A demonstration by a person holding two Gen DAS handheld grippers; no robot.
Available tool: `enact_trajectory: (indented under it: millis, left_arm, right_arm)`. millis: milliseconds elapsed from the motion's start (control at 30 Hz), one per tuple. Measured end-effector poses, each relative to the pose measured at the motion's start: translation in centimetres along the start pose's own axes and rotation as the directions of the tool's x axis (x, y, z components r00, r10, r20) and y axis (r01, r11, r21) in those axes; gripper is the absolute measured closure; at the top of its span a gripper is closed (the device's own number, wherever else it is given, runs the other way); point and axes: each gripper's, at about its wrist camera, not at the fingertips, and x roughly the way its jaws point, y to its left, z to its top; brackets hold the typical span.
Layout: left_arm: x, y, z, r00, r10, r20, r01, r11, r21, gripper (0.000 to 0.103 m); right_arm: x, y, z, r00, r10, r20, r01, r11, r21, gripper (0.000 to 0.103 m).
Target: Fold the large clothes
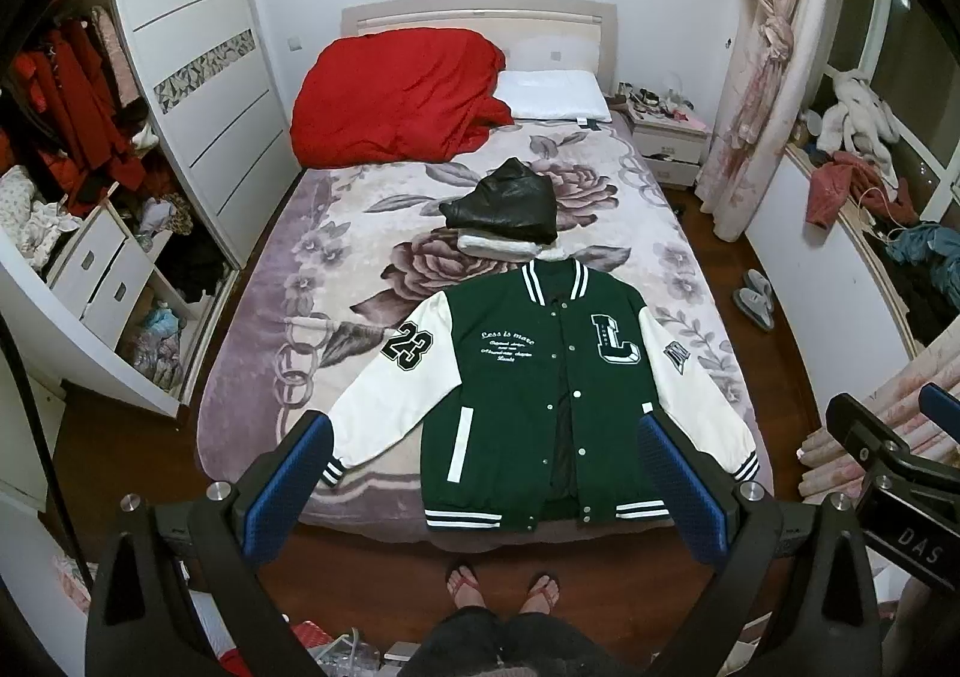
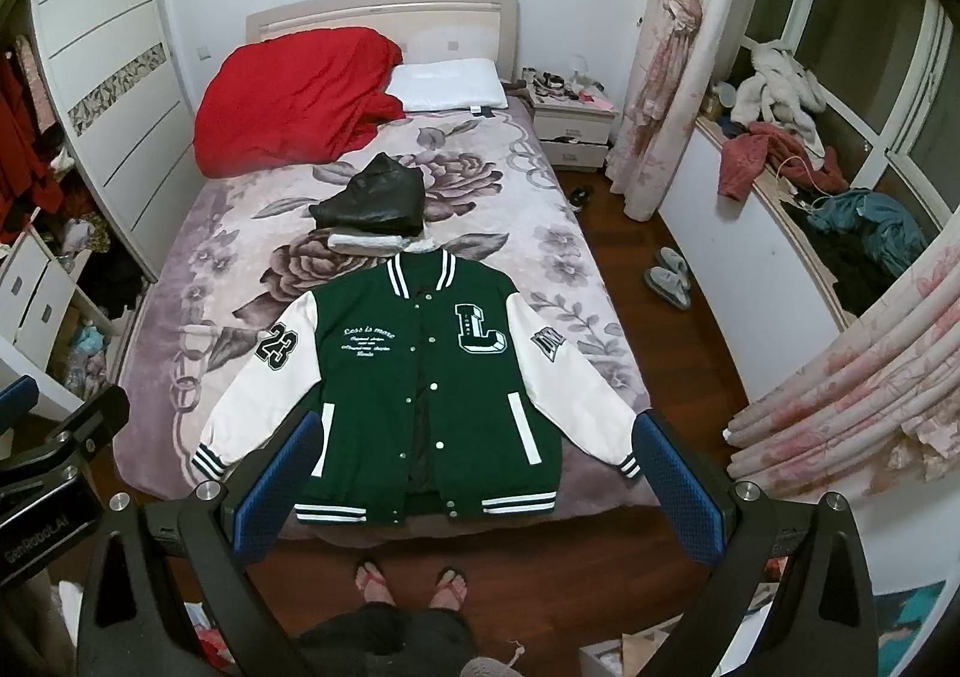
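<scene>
Bedroom scene, both wrist views, taken from the foot of the bed (image 1: 252,353). I hold 2 grippers above the floor, both tipped downward toward the mattress edge. The left gripper (image 1: 486,473) stands with its jaws wide apart and nothing between them; the right gripper (image 2: 480,467) is the same, wide and empty. Neither touches any cloth.

The task's thing, a green varsity jacket (image 1: 528,377), lies face up and flat on the floral blanket at the near end of the bed, hem toward me, collar toward the headboard. Its 2 white sleeves angle outward and down, the cuffs resting near the hem on either side. The front is open along the snap line, with a dark lining showing in the gap. Just beyond the collar sits a pile of 2 folded garments (image 1: 504,215), dark over pale, near the collar and perhaps touching it. A red quilt (image 1: 396,101) and a white pillow (image 1: 552,95) lie well apart at the head.

Handling, as I judge it: the body looks like thick felted cloth, soft but fairly heavy, so it should hold a fold without springing much. The sleeves look smooth and leather-like, likely slippery under the pads. The ribbed cuffs, such as the right-hand cuff (image 2: 627,464), and the hem band offer thicker, grippier edges. I would take 1 cuff in each gripper and lay the sleeves across the chest first.
</scene>
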Motion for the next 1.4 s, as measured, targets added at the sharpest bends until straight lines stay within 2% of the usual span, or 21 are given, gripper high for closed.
enact_trajectory:
  millis: [133,433,533,767,800,967,1400]
  left_arm:
    - [0.0,0.1,0.0,1.000,0.000,0.000,0.000,1.000,0.000,0.000]
    - [0.0,0.1,0.0,1.000,-0.003,0.003,0.003,1.000,-0.001,0.000]
    - [0.0,0.1,0.0,1.000,0.000,0.005,0.000,1.000,-0.001,0.000]
    - [-0.1,1.0,1.1,1.000,0.000,0.015,0.000,1.000,-0.001,0.000]
    - [-0.2,1.2,1.3,1.000,0.000,0.016,0.000,1.000,-0.002,0.000]
    - [-1.2,2.2,2.7,1.000,0.003,0.025,-0.003,1.000,-0.007,0.000]
    - [-1.2,2.1,2.4,1.000,0.004,0.031,-0.003,1.000,-0.005,0.000]
  right_arm:
    - [-0.2,1.1,1.8,1.000,0.002,0.003,-0.002,1.000,-0.002,0.000]
    - [-0.2,1.1,1.8,1.000,0.006,0.008,-0.006,1.000,-0.004,0.000]
    - [-0.2,2.7,3.2,1.000,0.010,0.008,-0.010,1.000,-0.001,0.000]
    - [-0.4,3.2,3.3,1.000,0.014,0.011,-0.014,1.000,-0.002,0.000]
    - [-0.2,4.6,3.8,1.000,0.015,0.012,-0.015,1.000,-0.004,0.000]
    - [-0.3,4.4,3.7,1.000,0.016,0.014,-0.016,1.000,-0.004,0.000]
    - [-0.9,5.3,5.3,1.000,0.023,0.018,-0.023,1.000,-0.005,0.000]
